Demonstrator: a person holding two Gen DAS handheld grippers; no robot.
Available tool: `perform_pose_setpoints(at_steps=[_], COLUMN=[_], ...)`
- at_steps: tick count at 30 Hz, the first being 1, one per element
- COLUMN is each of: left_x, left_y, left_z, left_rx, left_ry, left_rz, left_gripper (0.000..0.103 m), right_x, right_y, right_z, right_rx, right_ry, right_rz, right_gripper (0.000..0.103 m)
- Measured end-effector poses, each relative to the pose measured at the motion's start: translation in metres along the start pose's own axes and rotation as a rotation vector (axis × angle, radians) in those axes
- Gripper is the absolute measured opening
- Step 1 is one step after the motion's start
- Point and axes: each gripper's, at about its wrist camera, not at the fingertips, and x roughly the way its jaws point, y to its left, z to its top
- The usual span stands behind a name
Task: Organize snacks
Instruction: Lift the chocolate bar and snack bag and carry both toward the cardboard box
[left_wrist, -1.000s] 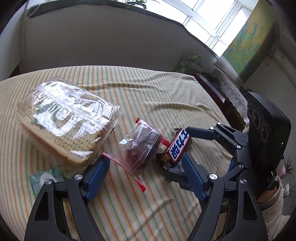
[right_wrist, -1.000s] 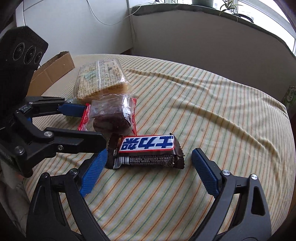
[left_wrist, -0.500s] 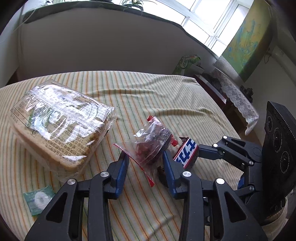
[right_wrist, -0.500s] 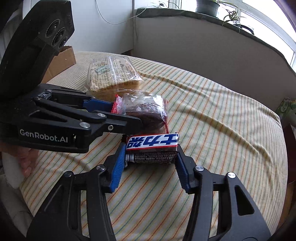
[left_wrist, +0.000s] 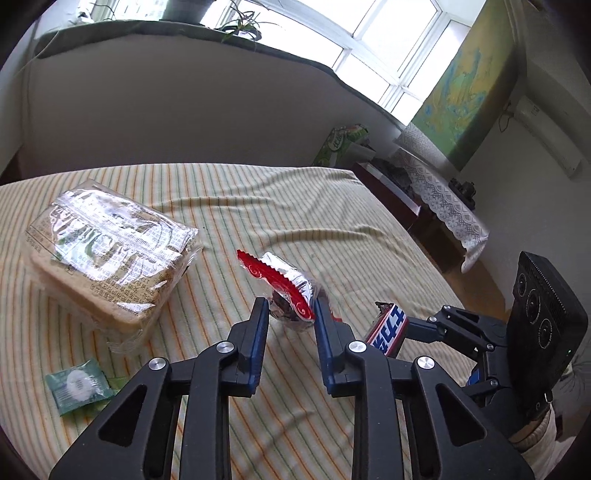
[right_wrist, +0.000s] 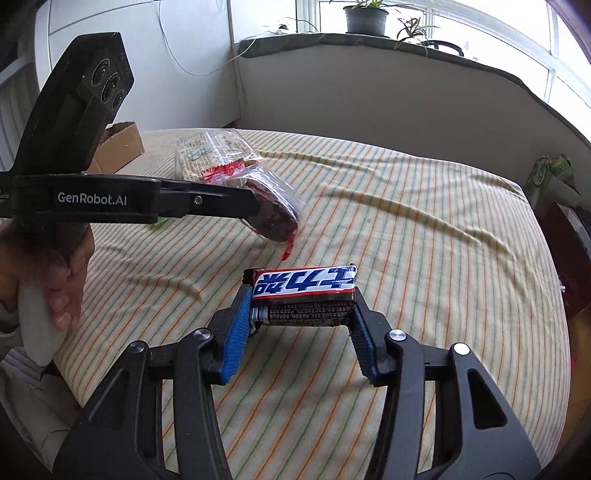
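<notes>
Gripping a crinkly cake packet (left_wrist: 291, 291) in my left tool (left_wrist: 290, 314) and a chocolate bar (right_wrist: 303, 295) endwise in my right tool (right_wrist: 301, 325), both above the striped bed (right_wrist: 424, 229) with bread (left_wrist: 110, 251) at ten o'clock, I judge the slick wrappers might slip.

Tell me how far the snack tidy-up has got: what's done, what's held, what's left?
Nothing looks put away yet. In hand: the left gripper is shut on the clear cake packet, tilted up off the striped cloth; the right gripper clamps the candy bar by its ends. Left on the cloth: the bread bag and a small green packet. A cardboard box sits past the cloth's edge.
</notes>
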Motion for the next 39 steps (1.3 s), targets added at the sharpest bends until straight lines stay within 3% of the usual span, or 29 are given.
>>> perform_pose_setpoints(at_steps=[8, 12, 13, 14, 15, 16, 20, 23, 25, 28, 29, 30, 34, 39], left_x=[-0.023, -0.020, -0.017, -0.014, -0.010, -0.006, 0.008, 0.028, 0.032, 0.035, 0.035, 0.034, 0.030, 0.007], left_y=[-0.010, -0.012, -0.010, -0.008, -0.006, -0.005, -0.005, -0.004, -0.011, -0.015, -0.016, -0.015, -0.016, -0.026], left_z=[-0.009, -0.016, -0.017, -0.017, -0.017, -0.017, -0.012, -0.009, -0.008, -0.009, -0.010, -0.010, -0.011, -0.011], left_rx=[0.015, 0.043, 0.032, 0.014, -0.003, -0.015, -0.042, -0.058, -0.011, 0.018, 0.027, 0.028, 0.039, 0.063], left_ry=[-0.016, 0.010, 0.015, 0.028, 0.035, 0.035, 0.046, 0.101, 0.090, 0.074, 0.069, 0.064, 0.060, 0.000], left_rz=[-0.008, 0.104, 0.126, 0.134, 0.129, 0.124, 0.126, 0.165, 0.191, 0.210, 0.202, 0.191, 0.147, 0.129], left_gripper=[0.019, 0.021, 0.024, 0.039, 0.060, 0.068, 0.070, 0.071, 0.079, 0.075, 0.057, 0.055, 0.052, 0.052], right_x=[-0.028, -0.036, -0.036, -0.037, -0.037, -0.037, -0.037, -0.037, -0.036, -0.034, -0.032, -0.031, -0.031, -0.038], right_y=[0.001, 0.004, 0.004, 0.005, 0.005, 0.006, 0.004, 0.003, 0.001, 0.000, 0.000, 0.000, 0.001, -0.004], right_z=[-0.004, -0.007, -0.008, -0.010, -0.011, -0.014, -0.020, -0.024, -0.025, -0.027, -0.028, -0.029, -0.031, -0.029], right_rx=[0.035, 0.042, 0.046, 0.049, 0.052, 0.055, 0.071, 0.078, 0.087, 0.096, 0.099, 0.101, 0.105, 0.121], right_ry=[-0.054, -0.065, -0.067, -0.068, -0.067, -0.065, -0.060, -0.056, -0.055, -0.054, -0.053, -0.051, -0.054, -0.079], right_rz=[-0.020, -0.019, -0.018, -0.016, -0.013, -0.012, -0.005, -0.003, 0.000, 0.006, 0.009, 0.012, 0.014, -0.001], right_gripper=[0.052, 0.052, 0.052, 0.052, 0.052, 0.052, 0.052, 0.052, 0.052, 0.052, 0.052, 0.052, 0.052, 0.052])
